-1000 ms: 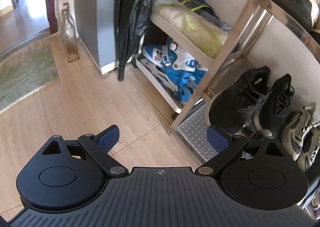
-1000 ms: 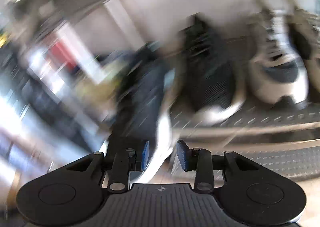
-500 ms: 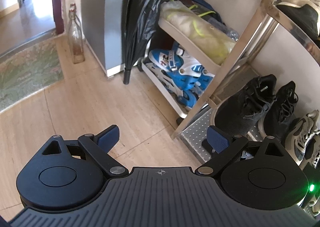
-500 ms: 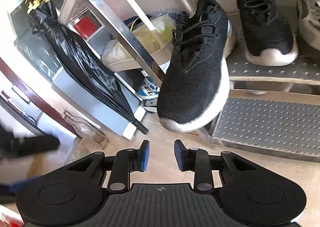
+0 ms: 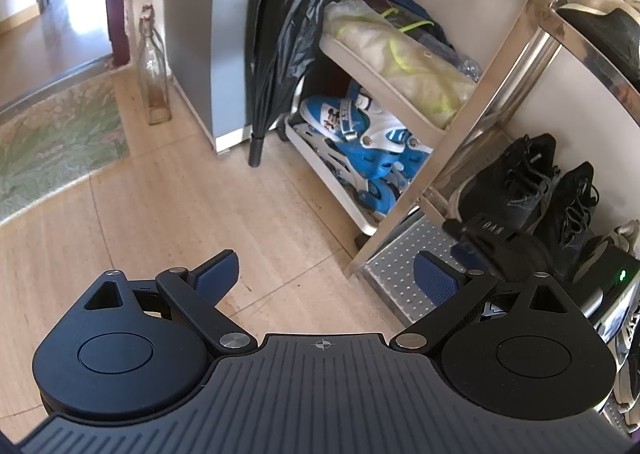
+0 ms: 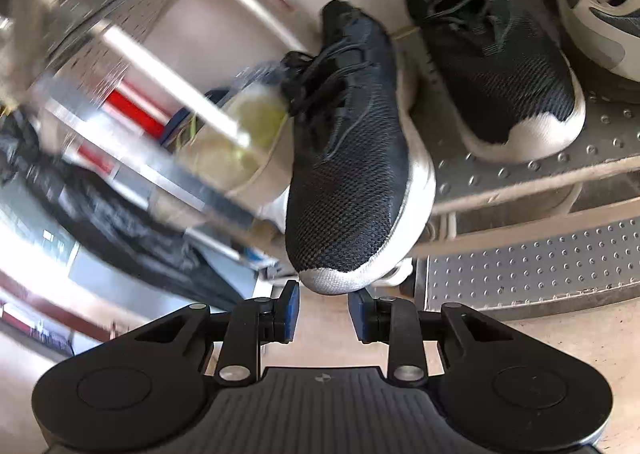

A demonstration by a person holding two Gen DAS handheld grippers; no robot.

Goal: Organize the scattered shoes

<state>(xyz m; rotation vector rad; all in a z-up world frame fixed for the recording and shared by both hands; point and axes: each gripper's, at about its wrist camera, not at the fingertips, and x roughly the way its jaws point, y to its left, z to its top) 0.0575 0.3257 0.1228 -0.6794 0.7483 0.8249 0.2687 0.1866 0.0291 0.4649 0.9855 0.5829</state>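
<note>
- Since half a second ago, the right tool (image 6: 323,308) has closed in on the black shoe (image 6: 352,174); its toe overhangs the shelf (image 6: 560,146), tilted beside its mate (image 6: 492,66).
- Right tool: narrow gap, gripping nothing.
- Left tool (image 5: 326,274): spread wide, empty, over the floor (image 5: 160,206).
- Step: squaring the pair; next probably nudge the toe back.

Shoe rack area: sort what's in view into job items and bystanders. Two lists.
Part of the job:
- black sneaker overhanging the shelf edge
- its mate on the metal rack shelf
- grey-white sneaker beside them
- right gripper near the overhanging toe
- left gripper, open above the floor

Just lying about:
- blue roller skates
- glass bottle
- black umbrella
- rug
</note>
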